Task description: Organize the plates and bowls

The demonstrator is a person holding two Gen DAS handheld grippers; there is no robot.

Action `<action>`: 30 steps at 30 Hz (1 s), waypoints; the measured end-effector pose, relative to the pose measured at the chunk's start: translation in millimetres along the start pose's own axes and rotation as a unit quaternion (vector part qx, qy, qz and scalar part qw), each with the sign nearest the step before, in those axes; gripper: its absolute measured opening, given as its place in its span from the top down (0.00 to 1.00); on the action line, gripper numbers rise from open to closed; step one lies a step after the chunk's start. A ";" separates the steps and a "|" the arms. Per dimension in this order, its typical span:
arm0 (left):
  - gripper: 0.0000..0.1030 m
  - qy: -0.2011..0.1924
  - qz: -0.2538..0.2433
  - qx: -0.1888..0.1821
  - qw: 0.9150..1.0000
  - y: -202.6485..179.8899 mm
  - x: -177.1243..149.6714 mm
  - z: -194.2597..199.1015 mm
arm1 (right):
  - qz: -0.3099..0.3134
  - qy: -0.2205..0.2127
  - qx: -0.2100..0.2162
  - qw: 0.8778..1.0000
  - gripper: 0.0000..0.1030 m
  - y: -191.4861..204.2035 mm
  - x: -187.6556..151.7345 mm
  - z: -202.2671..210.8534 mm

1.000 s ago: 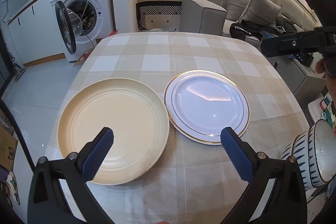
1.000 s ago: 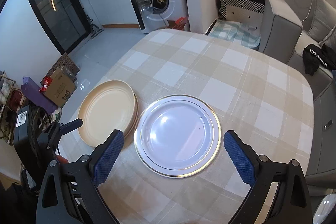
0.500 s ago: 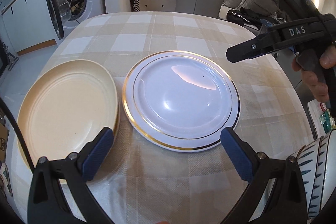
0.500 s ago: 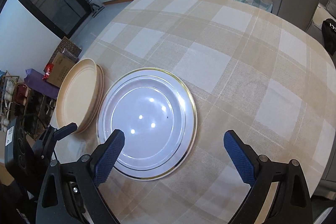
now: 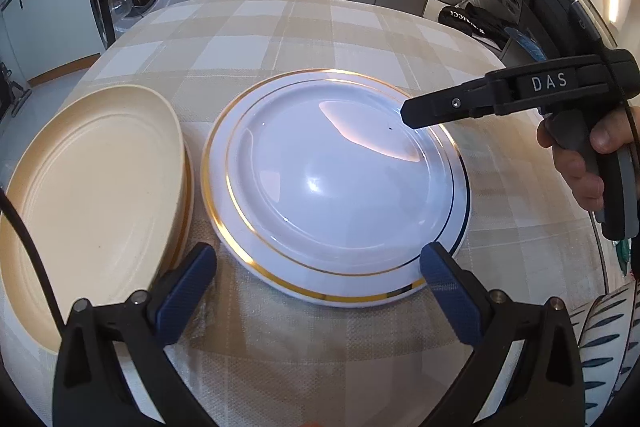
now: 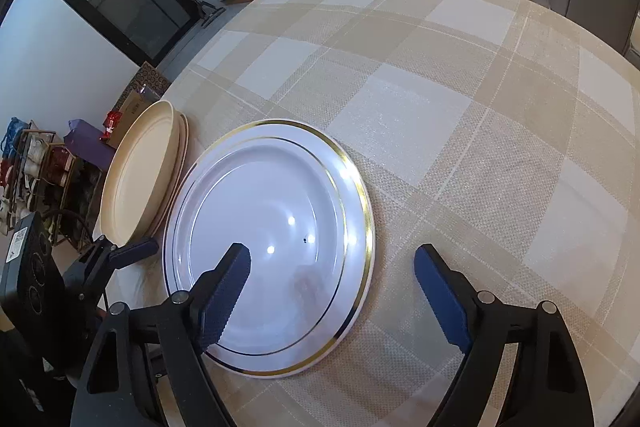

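As both grippers descended, white plate (image 5: pixel 332 183) looms larger.

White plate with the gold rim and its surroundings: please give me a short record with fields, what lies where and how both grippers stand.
white plate: flat on the checked tablecloth
cream plates: stacked, beside the white plate
striped bowl: at the table edge
left gripper: open, over the white plate's near rim, holds nothing
right gripper: jaws closing, straddling the plate's rim, no pad pressing yet
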State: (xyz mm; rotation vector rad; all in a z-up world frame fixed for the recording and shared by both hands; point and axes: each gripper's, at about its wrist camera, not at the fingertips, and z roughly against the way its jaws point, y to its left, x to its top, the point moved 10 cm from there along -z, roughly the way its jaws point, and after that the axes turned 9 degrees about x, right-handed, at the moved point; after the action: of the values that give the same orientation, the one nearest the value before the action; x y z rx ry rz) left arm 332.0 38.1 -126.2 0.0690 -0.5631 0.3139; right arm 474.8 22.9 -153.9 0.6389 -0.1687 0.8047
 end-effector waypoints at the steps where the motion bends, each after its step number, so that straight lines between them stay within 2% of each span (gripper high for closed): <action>1: 0.01 0.002 0.001 -0.004 1.000 -1.2 -0.3 -1.8 | 0.004 -0.004 0.002 1.000 0.19 1.3 0.7 -0.8; 6: 0.04 -0.009 -0.005 -0.019 1.000 -8.1 4.1 0.9 | 0.022 -0.006 0.017 1.000 0.25 10.2 0.2 -4.9; 9: 0.11 -0.021 -0.006 -0.011 1.000 -7.4 7.8 5.9 | 0.031 -0.006 0.014 0.999 0.26 13.3 -0.8 -6.1; 10: 0.27 -0.030 -0.012 -0.021 0.999 -10.3 10.0 9.3 | 0.033 -0.006 0.014 0.999 0.28 12.8 -1.0 -6.2; 11: 0.36 -0.024 -0.023 -0.043 0.999 -18.0 9.6 11.2 | 0.034 -0.006 0.019 0.999 0.40 14.1 -1.0 -6.7; 12: 0.43 -0.014 -0.033 -0.054 0.998 -25.1 7.2 10.6 | 0.035 -0.002 0.029 0.999 0.45 17.2 -2.5 -7.4; 13: 0.43 -0.011 -0.045 -0.052 0.998 -30.7 5.5 10.0 | 0.038 0.002 0.033 0.999 0.48 20.3 -4.3 -9.5; 15: 0.43 -0.014 -0.057 -0.045 0.997 -33.0 1.3 9.3 | 0.063 0.008 0.012 0.998 0.49 23.0 -6.3 -12.4; 20: 0.37 -0.017 -0.024 -0.048 0.998 -16.1 -5.2 19.3 | 0.047 0.003 0.017 0.999 0.48 18.5 -1.7 -12.6; 22: 0.25 -0.018 -0.004 -0.034 0.999 -3.8 -6.3 22.1 | 0.043 0.001 0.025 0.999 0.48 16.9 1.2 -12.5; 24: 0.21 -0.018 0.023 -0.026 0.999 8.1 -9.2 23.6 | 0.049 0.000 0.027 0.998 0.48 16.9 2.5 -12.9; 30: 0.18 -0.003 0.050 0.000 0.999 25.1 -23.4 21.1 | 0.064 0.007 0.032 0.997 0.48 18.1 2.7 -15.0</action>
State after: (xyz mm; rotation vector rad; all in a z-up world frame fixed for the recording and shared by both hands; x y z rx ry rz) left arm 294.7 52.4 -121.4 0.0430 -0.5742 0.4106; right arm 462.3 42.9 -156.4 0.6874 -0.1727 0.9401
